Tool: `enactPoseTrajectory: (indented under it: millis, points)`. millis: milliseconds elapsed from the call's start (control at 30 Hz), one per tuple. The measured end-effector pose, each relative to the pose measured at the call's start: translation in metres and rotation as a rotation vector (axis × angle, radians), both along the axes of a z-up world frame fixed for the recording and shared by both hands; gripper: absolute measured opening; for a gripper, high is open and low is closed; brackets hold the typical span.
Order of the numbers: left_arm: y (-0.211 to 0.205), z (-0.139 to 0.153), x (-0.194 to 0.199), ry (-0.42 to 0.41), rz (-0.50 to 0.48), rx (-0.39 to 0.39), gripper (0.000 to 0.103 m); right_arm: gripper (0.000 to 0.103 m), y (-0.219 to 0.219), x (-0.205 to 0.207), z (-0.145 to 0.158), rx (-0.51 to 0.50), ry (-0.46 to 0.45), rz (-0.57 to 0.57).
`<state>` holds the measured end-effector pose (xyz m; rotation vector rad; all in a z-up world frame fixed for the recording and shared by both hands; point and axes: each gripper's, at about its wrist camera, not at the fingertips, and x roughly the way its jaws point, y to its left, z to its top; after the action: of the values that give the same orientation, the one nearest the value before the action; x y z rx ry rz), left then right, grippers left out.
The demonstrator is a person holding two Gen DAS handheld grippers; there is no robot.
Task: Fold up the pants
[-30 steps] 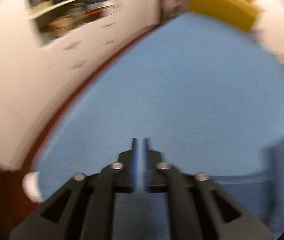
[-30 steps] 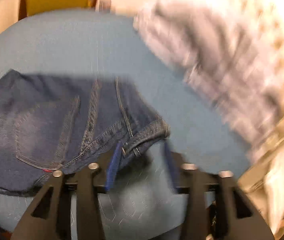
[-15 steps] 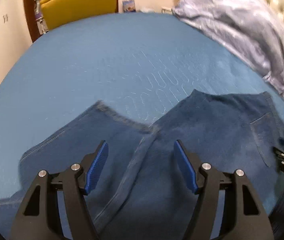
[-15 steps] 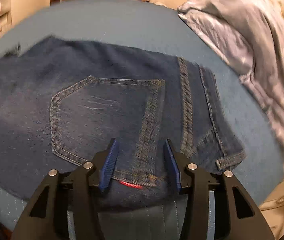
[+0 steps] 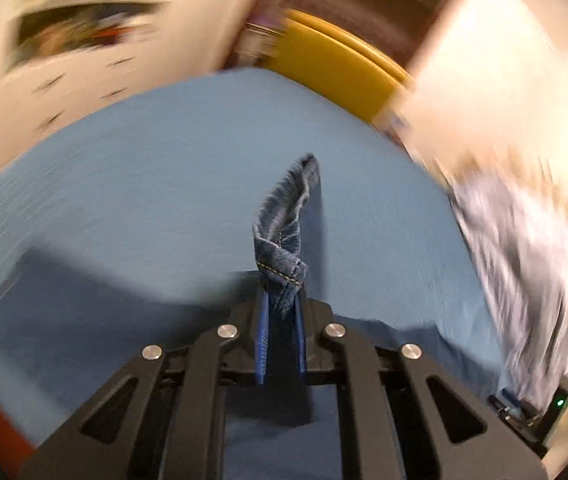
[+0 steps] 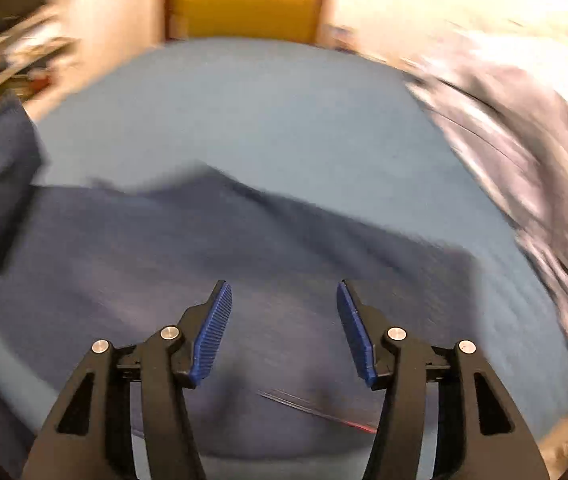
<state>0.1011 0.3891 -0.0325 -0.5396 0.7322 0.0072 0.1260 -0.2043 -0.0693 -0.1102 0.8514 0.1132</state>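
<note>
Pinching a bunched hem of the jeans [image 5: 284, 240] between the blue pads of the left gripper [image 5: 282, 312] — denim standing up twisted past the fingertips, frayed edge at the top. Spreading wide on the other side: right gripper [image 6: 284, 304], nothing between its pads, hovering over the dark denim lying flat. Sprawling across the blue bedsheet [image 6: 244, 120], most of the pants, blurred. Lying crumpled beyond, at the right — a grey blanket [image 6: 523, 128]. Standing farthest back, a yellow chair [image 6: 244, 4].
</note>
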Motion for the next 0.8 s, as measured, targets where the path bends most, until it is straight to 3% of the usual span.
enactPoseTrajectory:
  millis: [67,167,267,400,467,600,633,667,733,800]
  points:
    - [0.055,-0.024,-0.039,0.013,0.117,-0.053,0.011,0.054,0.058,0.022,0.011,0.077,0.020,0.138]
    - [0.121,-0.083,-0.079,0.106,0.260,-0.172,0.011,0.054,0.145,0.052,0.012,0.156,0.110,0.333]
    - [0.145,-0.130,-0.094,0.114,0.280,-0.282,0.011,0.054,0.242,0.078,0.006,0.126,0.187,0.499]
    - [0.151,-0.141,-0.095,0.086,0.234,-0.284,0.013,0.057,0.343,0.104,0.007,0.132,0.286,0.656]
    - [0.157,-0.143,-0.096,0.058,0.216,-0.323,0.035,0.070,0.386,0.116,0.009,0.180,0.336,0.728]
    - [0.178,-0.148,-0.082,0.051,0.180,-0.466,0.039,0.072,0.439,0.137,-0.007,0.159,0.423,0.717]
    - [0.179,-0.149,-0.075,0.079,0.160,-0.456,0.031,0.072,0.446,0.136,-0.012,0.142,0.435,0.703]
    - [0.181,-0.148,-0.071,0.108,0.152,-0.434,0.007,0.072,0.449,0.130,-0.014,0.138,0.440,0.699]
    - [0.185,-0.137,-0.061,0.112,0.120,-0.386,0.007,0.072,0.446,0.108,-0.007,0.161,0.421,0.721]
    - [0.190,-0.108,-0.061,0.043,0.094,-0.311,0.007,0.072,0.414,0.073,0.013,0.268,0.378,0.775]
